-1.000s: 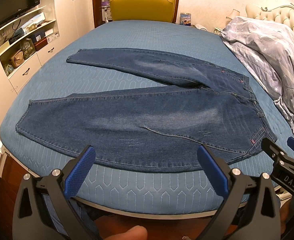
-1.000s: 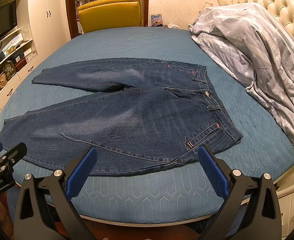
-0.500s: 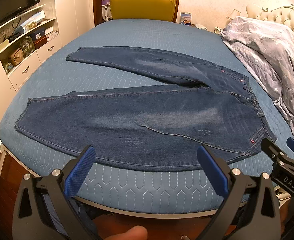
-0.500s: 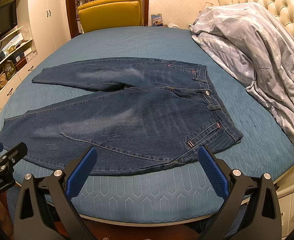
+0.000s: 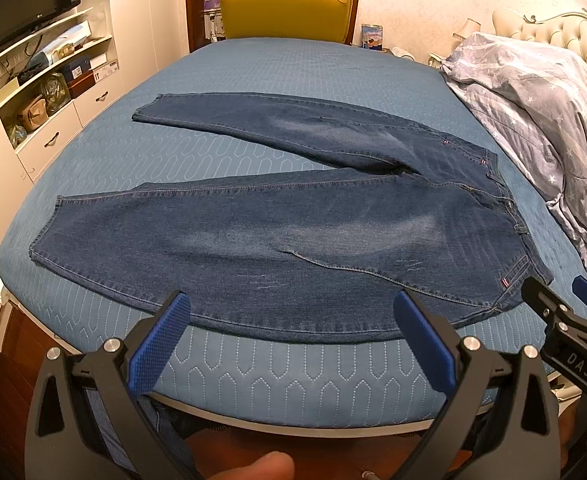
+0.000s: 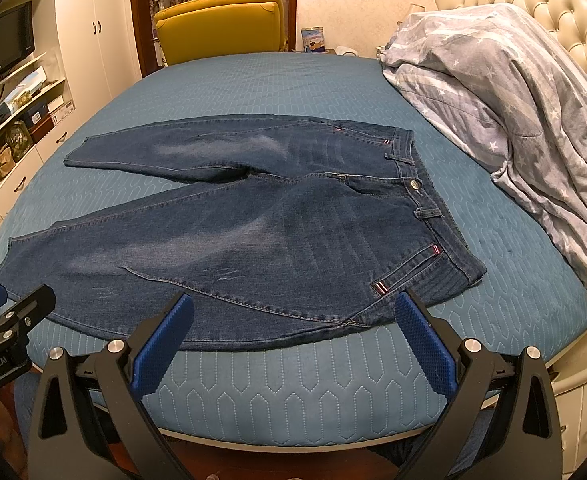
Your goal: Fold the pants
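Note:
Dark blue jeans [image 5: 293,232] lie flat on the blue quilted bed [image 5: 293,372], legs spread in a V to the left, waistband at the right. They also show in the right wrist view [image 6: 277,240]. My left gripper [image 5: 291,312] is open and empty, hovering at the near bed edge before the near leg's lower seam. My right gripper [image 6: 293,312] is open and empty, hovering near the hip and pocket corner. The right gripper's tip shows in the left wrist view [image 5: 565,308]. The left gripper's tip shows in the right wrist view [image 6: 13,312].
A grey star-patterned duvet [image 6: 513,112] is heaped on the bed's right side against a tufted headboard [image 6: 565,12]. A yellow chair [image 5: 285,12] stands beyond the far edge. White shelves and drawers [image 5: 41,92] line the left wall.
Both grippers have barely moved. The left wrist view has shifted slightly, with the jeans a touch lower in frame. Both stay open.

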Action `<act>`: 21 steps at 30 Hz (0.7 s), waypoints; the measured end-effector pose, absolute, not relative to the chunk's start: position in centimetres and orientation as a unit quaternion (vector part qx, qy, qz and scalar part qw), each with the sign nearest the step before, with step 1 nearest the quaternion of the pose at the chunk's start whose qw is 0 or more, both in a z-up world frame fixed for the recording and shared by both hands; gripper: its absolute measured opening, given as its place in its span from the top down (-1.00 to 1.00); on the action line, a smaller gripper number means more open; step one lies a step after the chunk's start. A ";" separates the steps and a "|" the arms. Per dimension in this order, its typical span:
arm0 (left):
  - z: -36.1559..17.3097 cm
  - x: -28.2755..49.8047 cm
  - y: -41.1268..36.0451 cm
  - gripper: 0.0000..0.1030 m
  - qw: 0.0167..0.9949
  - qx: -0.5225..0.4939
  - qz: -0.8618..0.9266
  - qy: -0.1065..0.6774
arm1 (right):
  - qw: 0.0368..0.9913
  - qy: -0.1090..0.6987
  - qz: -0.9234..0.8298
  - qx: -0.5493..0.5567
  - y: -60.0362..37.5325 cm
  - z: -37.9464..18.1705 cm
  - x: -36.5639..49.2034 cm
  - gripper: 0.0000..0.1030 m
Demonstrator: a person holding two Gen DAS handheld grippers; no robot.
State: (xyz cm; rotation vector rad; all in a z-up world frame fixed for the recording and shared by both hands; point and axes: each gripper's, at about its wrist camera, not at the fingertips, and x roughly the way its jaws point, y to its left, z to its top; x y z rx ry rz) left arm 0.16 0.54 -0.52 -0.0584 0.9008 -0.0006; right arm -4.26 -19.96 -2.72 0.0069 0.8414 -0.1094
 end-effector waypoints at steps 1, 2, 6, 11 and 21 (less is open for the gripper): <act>-0.5 0.2 0.5 -0.97 0.900 -0.028 0.000 0.436 | 0.911 0.409 -0.052 0.004 -19.9 -2.9 -4.3 -0.90; -0.5 0.3 0.6 -0.97 0.899 -0.028 0.000 0.436 | 0.910 0.411 -0.051 0.005 -20.0 -3.0 -4.3 -0.90; -1.0 0.8 0.9 -0.97 0.897 -0.030 0.000 0.441 | 0.909 0.414 -0.045 0.022 -21.1 -3.1 -3.8 -0.90; -1.7 1.7 1.6 -0.97 0.894 -0.031 0.005 0.448 | 0.903 0.423 -0.038 0.062 -25.3 -2.7 -1.0 -0.90; -4.3 4.3 3.9 -0.97 0.880 -0.030 0.033 0.472 | 0.884 0.459 -0.034 0.078 -39.9 -3.6 16.4 -0.90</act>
